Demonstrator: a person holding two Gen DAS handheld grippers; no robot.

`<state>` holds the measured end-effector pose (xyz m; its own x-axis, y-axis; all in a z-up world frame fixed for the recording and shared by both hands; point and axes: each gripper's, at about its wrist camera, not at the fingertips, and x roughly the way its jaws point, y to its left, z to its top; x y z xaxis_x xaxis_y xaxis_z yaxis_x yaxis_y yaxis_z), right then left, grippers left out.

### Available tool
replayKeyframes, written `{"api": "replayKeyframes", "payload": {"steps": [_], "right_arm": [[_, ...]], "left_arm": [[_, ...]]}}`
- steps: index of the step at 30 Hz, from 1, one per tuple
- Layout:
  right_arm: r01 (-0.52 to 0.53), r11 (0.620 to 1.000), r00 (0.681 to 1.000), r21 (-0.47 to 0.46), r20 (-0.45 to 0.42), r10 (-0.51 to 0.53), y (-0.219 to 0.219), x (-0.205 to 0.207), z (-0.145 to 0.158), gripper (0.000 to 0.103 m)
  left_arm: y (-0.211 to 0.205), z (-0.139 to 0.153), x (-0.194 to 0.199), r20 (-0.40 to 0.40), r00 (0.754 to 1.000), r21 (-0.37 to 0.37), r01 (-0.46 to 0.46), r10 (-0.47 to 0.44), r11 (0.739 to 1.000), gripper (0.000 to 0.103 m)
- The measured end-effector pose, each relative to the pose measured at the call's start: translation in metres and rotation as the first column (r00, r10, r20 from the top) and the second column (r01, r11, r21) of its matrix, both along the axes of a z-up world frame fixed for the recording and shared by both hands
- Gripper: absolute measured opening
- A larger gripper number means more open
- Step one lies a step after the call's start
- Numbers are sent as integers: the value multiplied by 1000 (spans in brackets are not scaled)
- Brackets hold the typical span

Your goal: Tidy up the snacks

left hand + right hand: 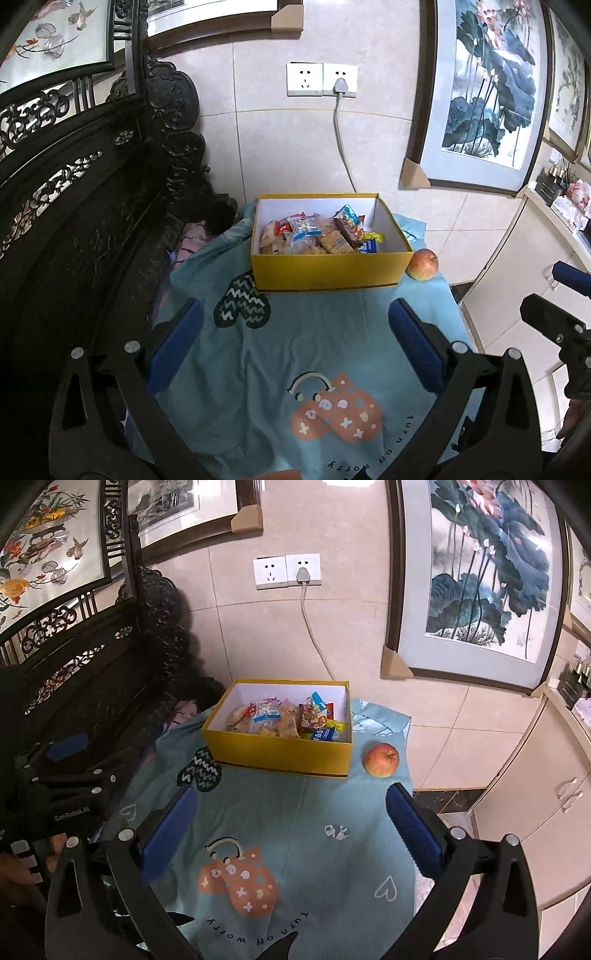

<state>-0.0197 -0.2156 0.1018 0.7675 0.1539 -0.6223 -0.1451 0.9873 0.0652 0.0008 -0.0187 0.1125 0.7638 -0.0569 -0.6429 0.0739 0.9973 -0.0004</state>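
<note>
Yellow box (pixel 328 269), white inside, open-topped, set flat on the far part of the teal printed cloth (pixel 332 332). Filled across its floor with a loose heap of wrapped snacks (pixel 317 232): pale biscuit packs, blue-and-white packets, a brown bar, a yellow wrapper toward the right wall. Red-yellow apple (pixel 423 264) upright on the cloth, just beside the box's right front corner.

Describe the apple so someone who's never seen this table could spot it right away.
Find the table under the teal cartoon-print cloth, against the tiled wall. A yellow box of wrapped snacks sits on it. The apple lies just outside its right end, the only round, red, unwrapped thing there.
</note>
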Motion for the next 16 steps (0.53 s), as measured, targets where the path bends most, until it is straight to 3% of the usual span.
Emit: {"api": "replayKeyframes", "payload": {"steps": [16], "right_arm": [[37, 999, 999, -3, 10, -36, -2, -3, 0, 102]], "left_arm": [[-6, -2, -1, 1, 1000, 32, 22, -22, 999, 101]]}}
